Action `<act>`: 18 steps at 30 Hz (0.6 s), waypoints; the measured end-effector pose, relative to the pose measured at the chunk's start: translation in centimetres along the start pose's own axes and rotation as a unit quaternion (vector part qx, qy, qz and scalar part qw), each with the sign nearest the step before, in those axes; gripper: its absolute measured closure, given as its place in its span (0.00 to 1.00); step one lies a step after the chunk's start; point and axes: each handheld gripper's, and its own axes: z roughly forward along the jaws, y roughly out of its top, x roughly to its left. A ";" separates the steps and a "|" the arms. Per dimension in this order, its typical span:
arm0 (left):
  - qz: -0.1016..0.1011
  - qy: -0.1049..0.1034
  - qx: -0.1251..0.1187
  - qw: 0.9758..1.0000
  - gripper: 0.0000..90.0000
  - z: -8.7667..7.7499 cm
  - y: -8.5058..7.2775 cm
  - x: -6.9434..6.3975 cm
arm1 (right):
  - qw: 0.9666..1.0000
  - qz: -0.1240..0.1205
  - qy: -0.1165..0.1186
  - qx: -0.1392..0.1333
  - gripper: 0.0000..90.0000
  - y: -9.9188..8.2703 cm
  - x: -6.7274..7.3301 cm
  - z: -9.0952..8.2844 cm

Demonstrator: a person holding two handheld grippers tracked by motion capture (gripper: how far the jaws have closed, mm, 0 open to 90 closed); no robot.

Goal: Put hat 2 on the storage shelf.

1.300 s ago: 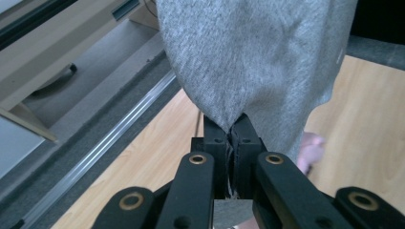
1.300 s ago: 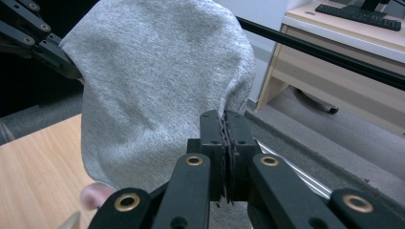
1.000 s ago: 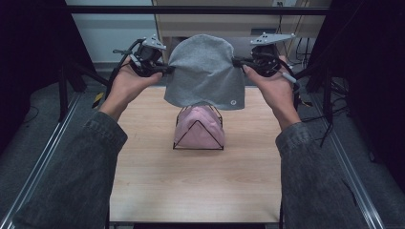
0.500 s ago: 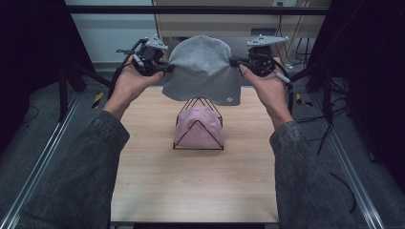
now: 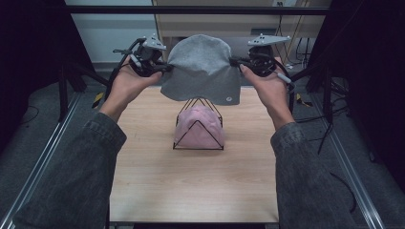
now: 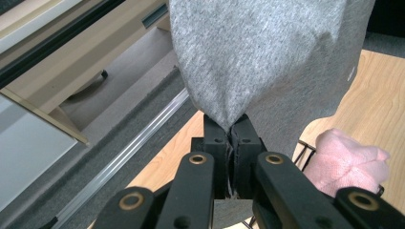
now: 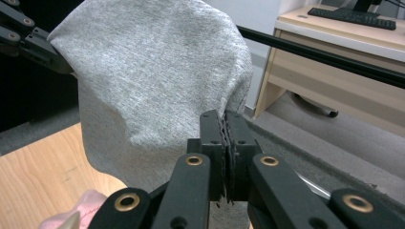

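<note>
The left tool and right tool each pinch 1 edge of a grey beanie, held stretched in the air above a wire stand on the counter. The stand already carries a pink beanie; lowering the grey one remains.

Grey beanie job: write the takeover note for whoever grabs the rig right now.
Left claw: shut on the grey beanie's left edge.
Right claw: shut on its right edge.
Beanie hangs stretched between both claws, in the air above the wire stand.
Pink beanie already sits on that stand, mid-table.
Done: grey beanie lifted and spread.
Left: probably lower it onto the stand over the pink one, then release both claws.
</note>
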 end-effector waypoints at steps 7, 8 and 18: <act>-0.002 0.001 0.010 1.000 0.97 0.8 -1.1 0.0 | 1.000 -0.001 0.000 0.008 0.98 -0.6 0.1 0.8; -0.003 0.000 0.011 1.000 0.97 0.9 -1.2 0.1 | 1.000 0.001 0.000 0.009 0.98 -0.7 0.1 0.9; -0.011 -0.002 0.012 1.000 0.97 1.6 -1.7 0.0 | 1.000 0.001 0.001 0.018 0.98 -1.4 0.0 1.6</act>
